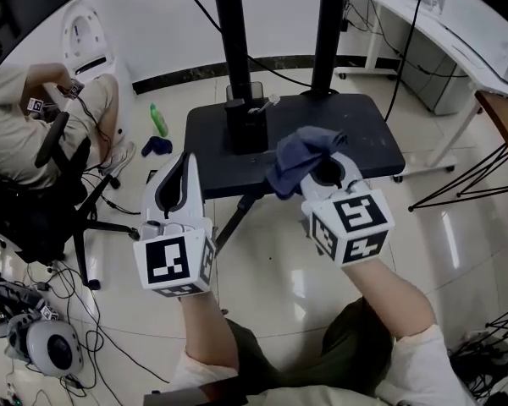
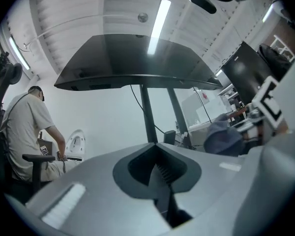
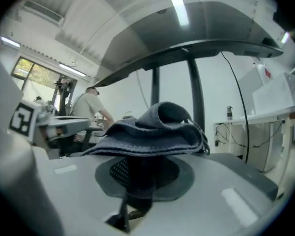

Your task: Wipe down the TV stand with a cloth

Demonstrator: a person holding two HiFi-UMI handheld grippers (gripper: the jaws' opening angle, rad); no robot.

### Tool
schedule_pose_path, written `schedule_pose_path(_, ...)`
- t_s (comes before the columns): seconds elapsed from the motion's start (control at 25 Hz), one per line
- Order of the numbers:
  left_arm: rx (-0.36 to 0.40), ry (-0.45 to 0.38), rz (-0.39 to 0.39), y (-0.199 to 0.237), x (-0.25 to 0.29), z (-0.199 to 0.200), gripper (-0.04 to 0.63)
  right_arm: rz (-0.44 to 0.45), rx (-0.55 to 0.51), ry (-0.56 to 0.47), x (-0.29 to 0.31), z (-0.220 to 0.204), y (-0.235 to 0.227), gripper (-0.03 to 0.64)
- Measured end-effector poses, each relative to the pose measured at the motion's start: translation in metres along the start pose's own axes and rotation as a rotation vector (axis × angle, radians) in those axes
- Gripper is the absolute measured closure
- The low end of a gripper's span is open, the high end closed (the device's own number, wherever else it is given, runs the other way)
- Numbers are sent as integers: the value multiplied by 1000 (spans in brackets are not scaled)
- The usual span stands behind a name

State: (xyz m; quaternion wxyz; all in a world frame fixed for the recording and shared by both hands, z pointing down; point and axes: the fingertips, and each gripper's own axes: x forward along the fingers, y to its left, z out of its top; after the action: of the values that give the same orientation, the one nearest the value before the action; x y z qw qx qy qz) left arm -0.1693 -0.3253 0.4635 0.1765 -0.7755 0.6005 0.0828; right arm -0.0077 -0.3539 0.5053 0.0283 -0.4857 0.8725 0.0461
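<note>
At the left edge of the head view, a seated person is cut off by the frame border. Only the torso, one arm and one leg show, above a black chair. A green bottle lies on the floor near the left end of the TV stand.

The left gripper is held lower left of centre, with its tips pointing up-frame and overlapping the stand's near edge. Its marker cube hides the hand, and the forearm enters from the bottom edge. In the left gripper view its jaws are pressed together with nothing between them.

The stand is a flat black base. Its two black posts run out of the top of the frame.

The right gripper is at centre, over the base's front edge. Its jaws are clamped on a bunched dark blue-grey cloth. In the right gripper view the cloth drapes over the jaw tips and hides them. Whether the cloth touches the base cannot be determined.

A white desk is cut off at the upper right.
</note>
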Motion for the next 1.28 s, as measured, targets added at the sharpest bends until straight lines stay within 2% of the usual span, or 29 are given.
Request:
schedule_pose_path(0.2,-3,11,-108,-41,14,-2,523,-105,156,316,98,-55,-87,563)
schedule_pose_path(0.32,-23,58,-120,-46,7,0,523,-147,145,480,143,-80,-107,554)
schedule_pose_path(0.48,-14,-8,-93,-36,4,13,523,-150,81,558,161,-76,-102,554)
schedule_pose_path(0.6,2,-9,-69,-28,1,18,523,-112,54,533,139,-71,-88,554)
schedule_pose_path(0.68,24,26,-61,-28,0,17,523,-67,22,476,111,-60,-73,554)
schedule_pose_path(0.76,40,128,-79,-34,-3,6,523,-27,-18,403,77,-49,-55,554)
schedule_pose_path(0.8,39,149,-95,-38,-3,2,523,-14,-36,366,60,-45,-47,554)
schedule_pose_path(0.88,28,83,-119,-45,3,5,523,2,-68,293,27,-40,-32,554)
schedule_pose_path(0.92,29,79,-129,-48,5,4,523,12,-82,260,11,-37,-24,554)
schedule_pose_path(1.0,35,162,-148,-56,4,-7,523,38,-103,199,-17,-33,-9,554)
schedule_pose_path(1.08,41,186,-160,-62,3,-10,523,50,-104,138,-43,-27,0,554)
schedule_pose_path(1.2,44,162,-170,-67,5,-7,523,4,-113,57,-57,-7,-15,554)
schedule_pose_path(1.28,23,108,-174,-71,11,-2,523,-35,-92,87,-39,-5,-49,554)
